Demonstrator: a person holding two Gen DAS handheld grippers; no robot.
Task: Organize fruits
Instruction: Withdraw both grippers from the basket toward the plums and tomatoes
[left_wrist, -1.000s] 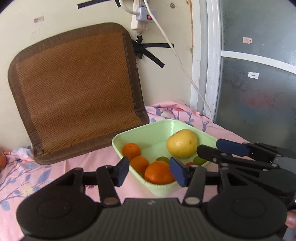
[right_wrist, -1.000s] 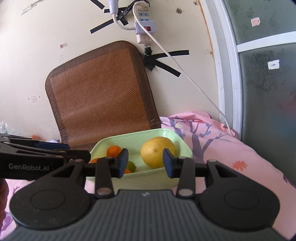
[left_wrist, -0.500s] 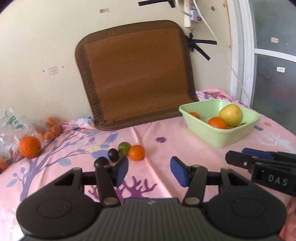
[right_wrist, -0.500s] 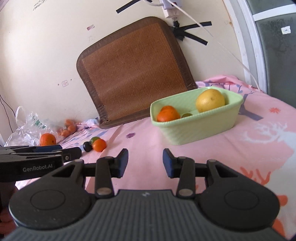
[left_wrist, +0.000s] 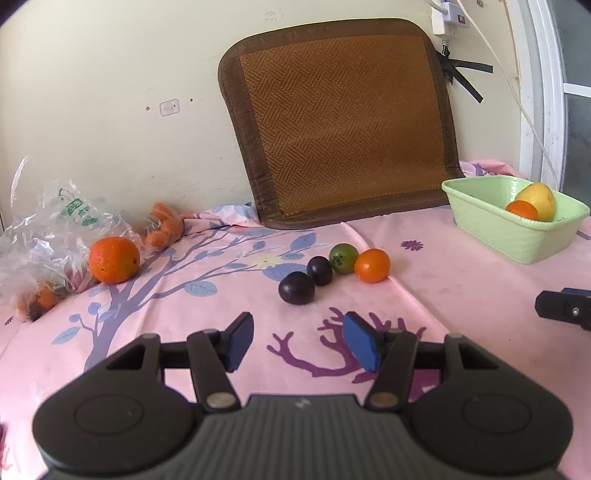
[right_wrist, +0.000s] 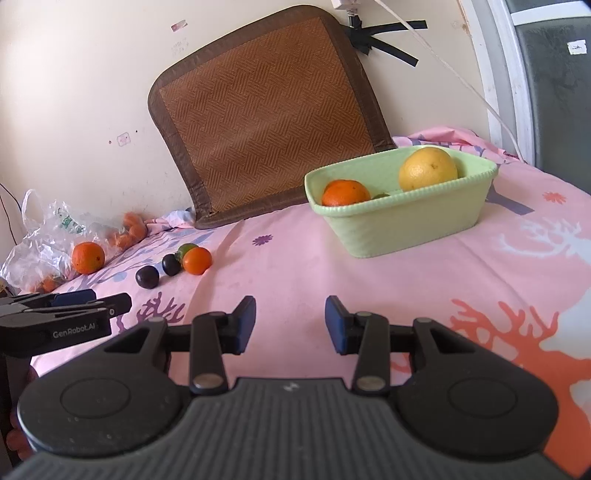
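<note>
A light green basket (left_wrist: 517, 240) (right_wrist: 406, 225) stands on the pink cloth at the right and holds a yellow fruit (right_wrist: 427, 168) and an orange (right_wrist: 345, 192). Two dark plums (left_wrist: 296, 287) (left_wrist: 319, 270), a green fruit (left_wrist: 343, 253) and a small orange (left_wrist: 372, 265) lie together on the cloth, just ahead of my left gripper (left_wrist: 297, 346), which is open and empty. A larger orange (left_wrist: 113, 260) lies at the left. My right gripper (right_wrist: 290, 325) is open and empty, low over the cloth, short of the basket.
A crumpled plastic bag (left_wrist: 48, 229) with small orange fruits lies at the far left by the wall. A brown woven mat (left_wrist: 343, 122) leans on the wall behind. A white cable (right_wrist: 461, 81) hangs by the window frame at the right.
Both grippers have pulled back and swung left, away from the basket. The loose fruits on the cloth have come close in front of the left gripper. Both stay open.
</note>
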